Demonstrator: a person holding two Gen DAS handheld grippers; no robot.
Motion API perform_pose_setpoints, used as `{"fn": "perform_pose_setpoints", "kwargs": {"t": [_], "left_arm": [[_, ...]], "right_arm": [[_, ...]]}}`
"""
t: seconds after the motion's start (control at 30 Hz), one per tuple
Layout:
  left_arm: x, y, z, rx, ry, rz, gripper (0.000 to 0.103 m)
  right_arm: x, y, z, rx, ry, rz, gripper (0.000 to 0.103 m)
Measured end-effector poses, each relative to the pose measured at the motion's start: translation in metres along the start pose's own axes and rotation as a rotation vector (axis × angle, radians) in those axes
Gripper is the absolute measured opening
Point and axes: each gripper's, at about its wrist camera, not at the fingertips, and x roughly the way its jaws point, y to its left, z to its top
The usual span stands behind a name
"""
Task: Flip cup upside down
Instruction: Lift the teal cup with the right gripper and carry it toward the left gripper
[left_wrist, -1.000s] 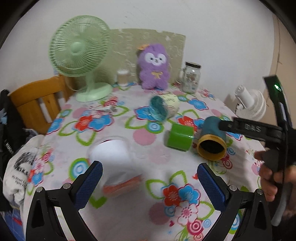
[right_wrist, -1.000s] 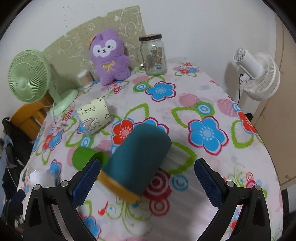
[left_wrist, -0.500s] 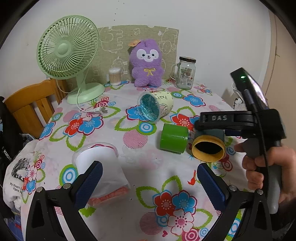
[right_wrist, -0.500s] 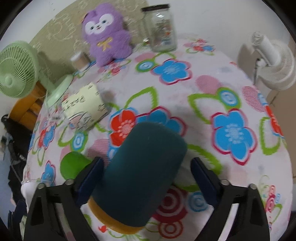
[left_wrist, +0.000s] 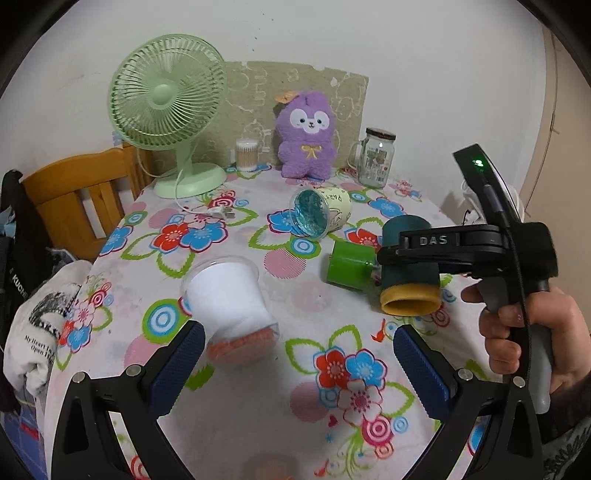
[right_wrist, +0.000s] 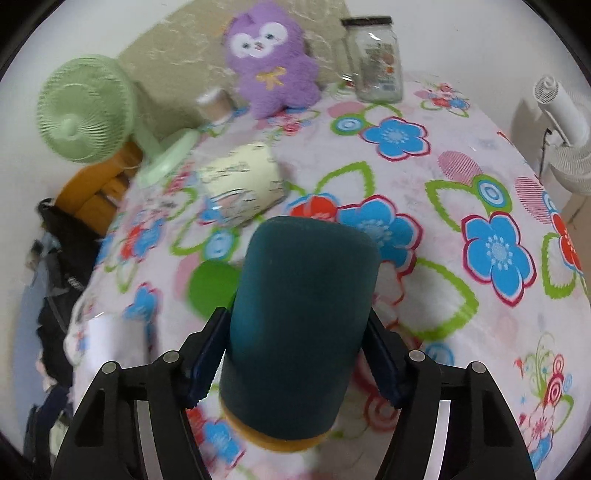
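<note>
Teal cup: dark teal body w/ yellow-orange rim band; pinched between the 2 blue pads of the right gripper. Closed base points away from the wrist cam, rim toward it. In left view mouth faces the cam, rim low near the cloth; contact w/ cloth can't tell.
Right gripper: jaws pressed onto both sides of the teal cup, pads on its mid-body. Person's hand on the handle, seen from left cam.
Left gripper: jaws spread wide, nothing between pads; low over the near table edge.
Green cup: on its side, just beside the teal cup, to its left in left view.
Cream cup: on its side, blue-glitter interior facing left cam; behind the green cup.
Clear cup: white inside, orange at the base end, tilted; just ahead of the left pad.
Table: floral cloth, white w/ red/blue flowers.
Back row: green desk fan, cotton-swab tub, purple plush, glass jar.
Periphery: wooden chair at left; white fan off the table at right.
</note>
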Motion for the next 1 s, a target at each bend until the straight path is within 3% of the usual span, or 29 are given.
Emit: {"fn": "perform_pose_setpoints", "kwargs": {"t": [0.2, 0.47, 0.63, 0.87, 1.0], "left_arm": [[-0.032, 0.008, -0.017, -0.052, -0.033, -0.028, 0.103], [-0.063, 0.012, -0.043, -0.068, -0.03, -0.045, 0.103], [-0.08, 0.011, -0.052, -0.102, -0.006, -0.066, 0.103], [-0.079, 0.005, -0.056, -0.089, 0.006, -0.058, 0.103], [-0.074, 0.009, -0.054, -0.105, 0.012, -0.048, 0.103]], "right_arm": [[-0.035, 0.023, -0.031, -0.073, -0.003, 0.093, 0.07], [-0.051, 0.041, -0.06, -0.16, 0.106, 0.194, 0.07], [-0.032, 0.051, -0.071, -0.181, 0.218, 0.268, 0.07], [0.003, 0.054, -0.079, -0.154, 0.291, 0.287, 0.07], [0.02, 0.054, -0.08, -0.155, 0.353, 0.224, 0.082]]}}
